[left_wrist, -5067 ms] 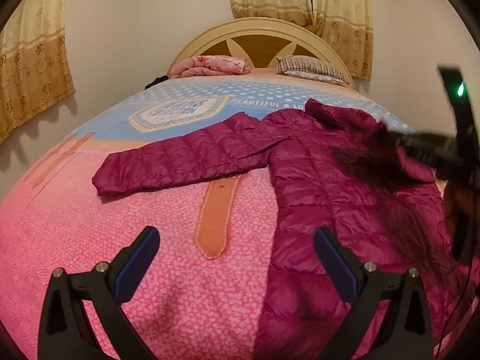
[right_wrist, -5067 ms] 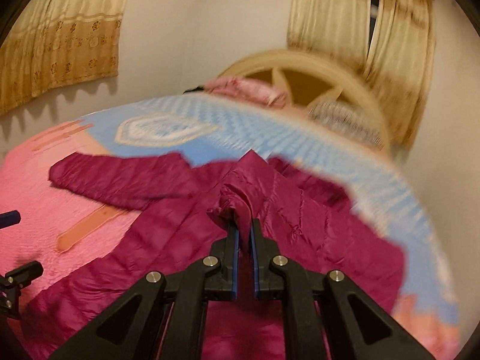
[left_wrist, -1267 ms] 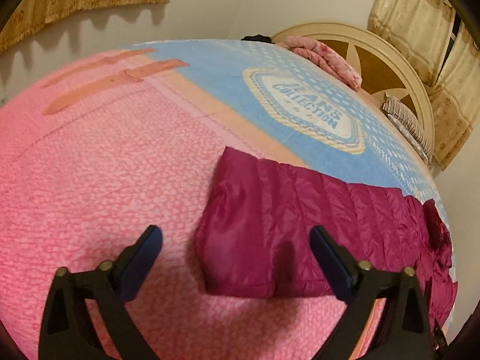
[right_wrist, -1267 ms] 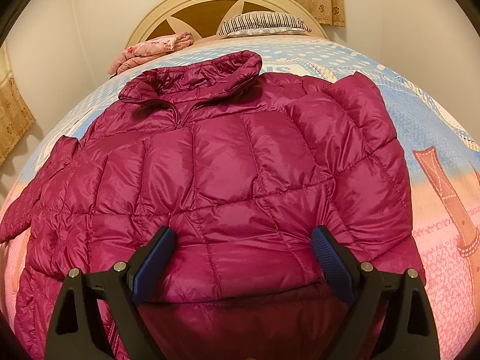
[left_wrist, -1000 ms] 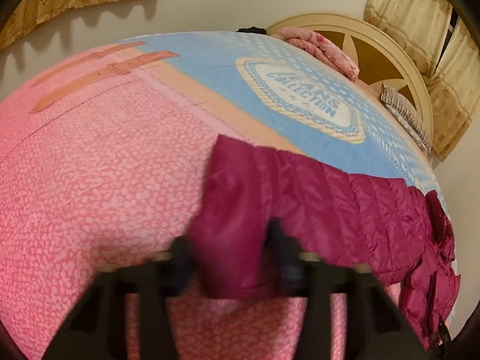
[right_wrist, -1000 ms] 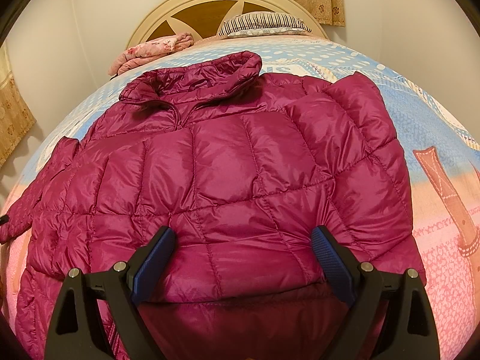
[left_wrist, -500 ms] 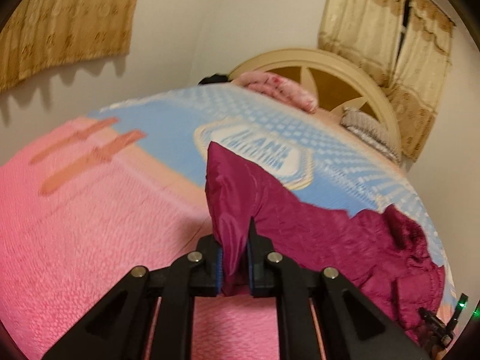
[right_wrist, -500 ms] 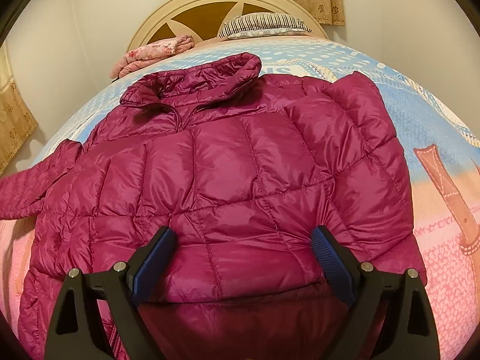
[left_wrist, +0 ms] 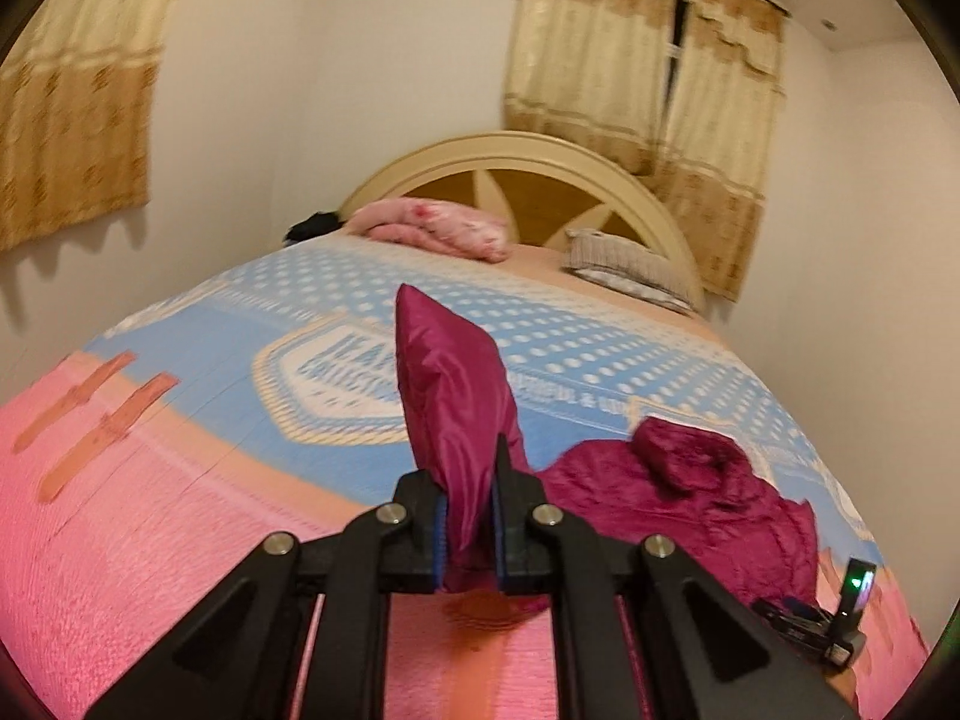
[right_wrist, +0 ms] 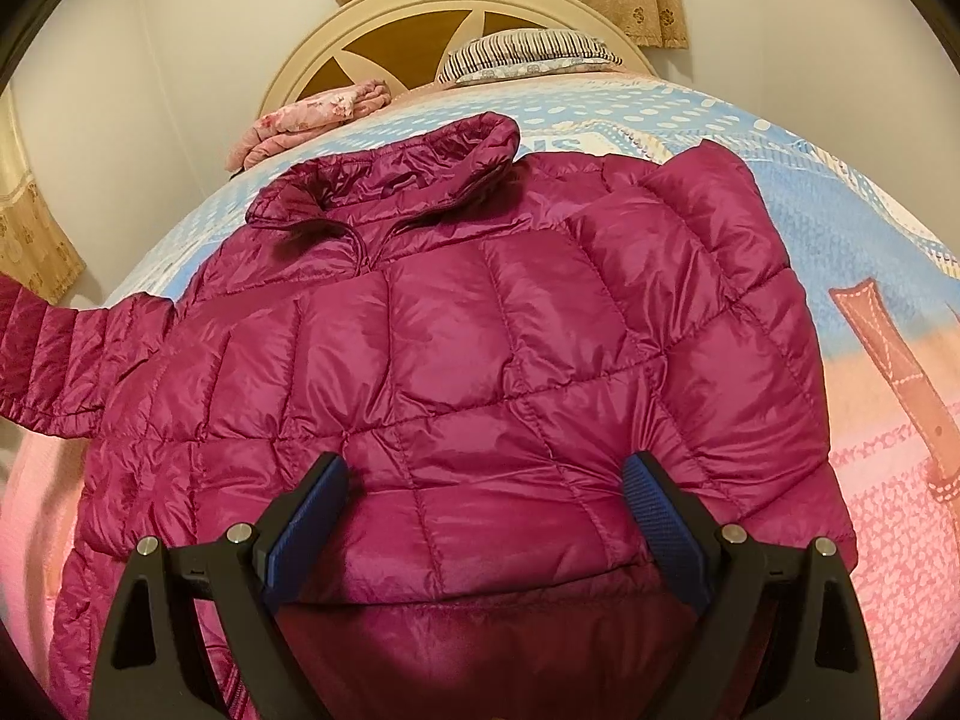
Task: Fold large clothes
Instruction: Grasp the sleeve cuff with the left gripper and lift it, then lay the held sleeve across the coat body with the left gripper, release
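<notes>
A magenta quilted puffer jacket (right_wrist: 468,360) lies front-up on the bed, collar toward the headboard, its right sleeve folded over the body. My left gripper (left_wrist: 467,516) is shut on the cuff end of the jacket's left sleeve (left_wrist: 447,396) and holds it up off the bed. The raised sleeve also shows at the left edge of the right wrist view (right_wrist: 54,354). My right gripper (right_wrist: 483,510) is open and empty, hovering over the jacket's lower body. The jacket's body shows in the left wrist view (left_wrist: 690,492), and the right gripper's device with a green light (left_wrist: 840,612) sits beyond it.
The bed has a pink and blue printed blanket (left_wrist: 150,510). A folded pink quilt (left_wrist: 432,228) and a striped pillow (right_wrist: 528,51) lie by the cream headboard (left_wrist: 516,150). Curtains hang on the walls.
My left gripper closed on the sleeve cuff and lifted it off the bed, swinging toward the jacket body. The right gripper stayed open and still over the jacket.
</notes>
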`<state>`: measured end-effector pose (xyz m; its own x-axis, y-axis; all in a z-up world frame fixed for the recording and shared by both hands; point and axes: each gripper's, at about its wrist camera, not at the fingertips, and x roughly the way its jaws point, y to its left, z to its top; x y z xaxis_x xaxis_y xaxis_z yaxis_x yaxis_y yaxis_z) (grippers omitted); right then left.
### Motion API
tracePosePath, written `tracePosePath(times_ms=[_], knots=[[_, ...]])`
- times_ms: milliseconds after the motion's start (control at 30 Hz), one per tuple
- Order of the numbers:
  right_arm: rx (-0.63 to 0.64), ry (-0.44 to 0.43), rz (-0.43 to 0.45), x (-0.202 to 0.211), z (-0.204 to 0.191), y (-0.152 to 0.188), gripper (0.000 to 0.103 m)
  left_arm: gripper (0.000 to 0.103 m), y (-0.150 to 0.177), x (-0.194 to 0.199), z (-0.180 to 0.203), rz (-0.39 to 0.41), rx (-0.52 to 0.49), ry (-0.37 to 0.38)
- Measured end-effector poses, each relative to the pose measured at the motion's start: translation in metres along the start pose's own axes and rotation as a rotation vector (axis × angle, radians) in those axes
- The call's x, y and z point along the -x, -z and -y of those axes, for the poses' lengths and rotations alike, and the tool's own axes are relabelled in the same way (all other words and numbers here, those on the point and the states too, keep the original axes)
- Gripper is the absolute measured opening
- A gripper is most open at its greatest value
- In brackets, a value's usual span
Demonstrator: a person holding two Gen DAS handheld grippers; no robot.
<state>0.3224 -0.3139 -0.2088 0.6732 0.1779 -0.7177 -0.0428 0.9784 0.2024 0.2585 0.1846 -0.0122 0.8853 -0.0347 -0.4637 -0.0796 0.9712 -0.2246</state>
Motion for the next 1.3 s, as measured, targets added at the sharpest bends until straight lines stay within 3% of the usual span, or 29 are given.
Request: tracePosePath(times_ms=[400, 833, 1133, 1300], knots=[[-0.032, -0.032, 0.016, 0.002, 0.005, 0.000, 0.093, 0.011, 0.004, 0.002, 0.100, 0.017, -0.173, 0.149], [-0.065, -0.058, 0.033, 0.004, 0.010, -0.001, 0.093, 0.011, 0.051, -0.040, 0.176, -0.125, -0.272, 0.224], [-0.079, -0.070, 0.041, 0.005, 0.012, -0.001, 0.093, 0.011, 0.100, -0.069, 0.208, -0.237, -0.296, 0.243], [-0.089, -0.077, 0.044, 0.005, 0.013, -0.001, 0.093, 0.011, 0.118, -0.078, 0.220, -0.255, -0.319, 0.237]])
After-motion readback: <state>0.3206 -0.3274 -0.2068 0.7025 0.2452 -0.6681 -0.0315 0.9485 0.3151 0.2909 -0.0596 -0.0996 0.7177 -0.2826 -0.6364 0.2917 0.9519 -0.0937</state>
